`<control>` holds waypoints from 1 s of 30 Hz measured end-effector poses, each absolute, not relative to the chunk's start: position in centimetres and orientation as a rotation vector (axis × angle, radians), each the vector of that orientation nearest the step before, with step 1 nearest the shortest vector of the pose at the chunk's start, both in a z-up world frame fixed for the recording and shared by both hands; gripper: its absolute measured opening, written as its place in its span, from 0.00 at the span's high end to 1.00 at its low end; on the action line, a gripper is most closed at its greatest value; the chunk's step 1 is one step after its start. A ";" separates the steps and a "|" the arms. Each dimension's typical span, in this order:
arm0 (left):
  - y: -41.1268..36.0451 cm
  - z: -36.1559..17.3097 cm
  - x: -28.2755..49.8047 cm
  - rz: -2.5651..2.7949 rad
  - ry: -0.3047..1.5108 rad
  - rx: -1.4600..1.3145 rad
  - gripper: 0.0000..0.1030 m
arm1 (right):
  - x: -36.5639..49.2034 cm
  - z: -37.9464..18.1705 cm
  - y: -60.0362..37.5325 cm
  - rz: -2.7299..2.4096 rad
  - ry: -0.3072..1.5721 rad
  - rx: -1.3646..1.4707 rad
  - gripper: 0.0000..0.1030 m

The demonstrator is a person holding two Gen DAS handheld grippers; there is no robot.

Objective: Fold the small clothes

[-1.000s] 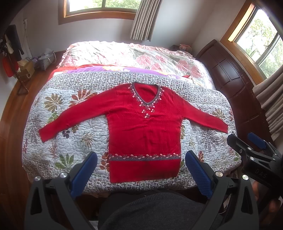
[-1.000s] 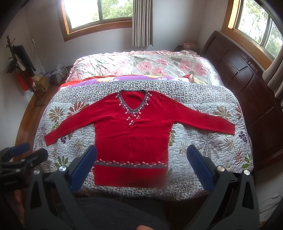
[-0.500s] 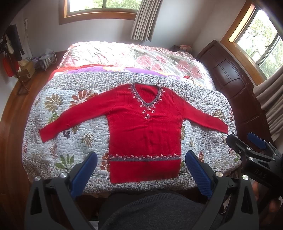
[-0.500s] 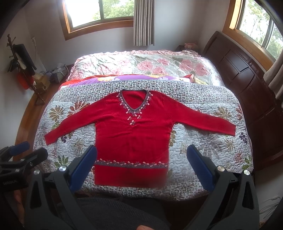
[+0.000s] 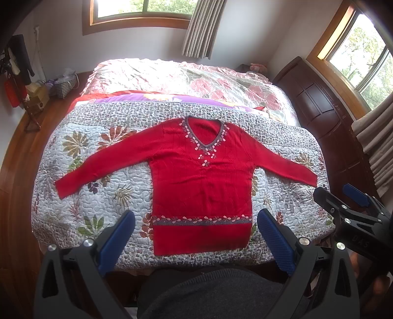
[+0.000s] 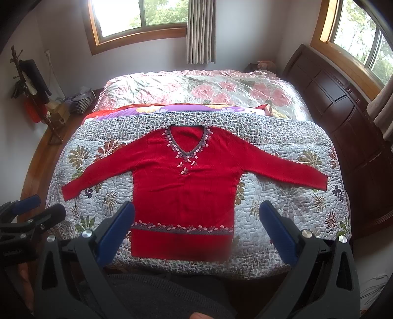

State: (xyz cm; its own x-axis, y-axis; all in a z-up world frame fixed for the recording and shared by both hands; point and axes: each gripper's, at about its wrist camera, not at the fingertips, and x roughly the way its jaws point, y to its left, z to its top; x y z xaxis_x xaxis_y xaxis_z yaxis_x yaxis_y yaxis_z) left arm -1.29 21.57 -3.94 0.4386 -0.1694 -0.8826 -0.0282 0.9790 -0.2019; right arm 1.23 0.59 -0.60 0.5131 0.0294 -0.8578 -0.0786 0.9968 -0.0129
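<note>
Quilted bed [image 5: 103, 171] bears flat red sweater [image 5: 201, 186]; both tools spread, "DAS" stamped on right tool [image 5: 343, 203].

A wide bed under a pale floral quilted cover [image 6: 282, 157] fills the middle. At twelve o'clock, a wood-framed window [image 6: 140, 22] with a grey striped curtain [image 6: 200, 32] lets in daylight. At three, a dark wooden headboard [image 6: 343, 115]; at nine, reddish wooden flooring [image 6: 36, 157] below pale walls [image 6: 66, 61].

Sweater [image 5: 201, 186] flat on quilt [image 5: 103, 171], sleeves spread; headboard [image 5: 324, 117] right.
</note>
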 end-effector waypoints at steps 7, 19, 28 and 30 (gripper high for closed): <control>21.8 -3.9 -1.1 -0.089 1.119 -0.198 0.04 | 1.5 -0.7 0.7 0.066 1.033 -0.054 0.03; 21.9 -4.9 0.5 -0.123 1.104 -0.202 0.04 | 2.8 -1.7 0.3 0.060 1.058 -0.041 0.03; 20.5 -9.5 4.9 -0.246 1.012 -0.153 0.04 | 6.0 -5.9 -4.5 -0.104 1.055 -0.117 0.03; 20.2 -10.6 6.0 -0.226 1.024 -0.153 0.04 | 6.8 -7.2 -6.3 -0.141 1.048 -0.121 0.03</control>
State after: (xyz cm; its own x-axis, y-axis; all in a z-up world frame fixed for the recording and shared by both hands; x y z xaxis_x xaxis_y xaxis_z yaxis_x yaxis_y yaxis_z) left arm 5.97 20.17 -10.56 0.4999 -0.2576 -0.8269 0.1149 0.9660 -0.2315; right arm 6.82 -6.32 -7.16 0.4920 -0.1737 -0.8531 0.0586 0.9843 -0.1666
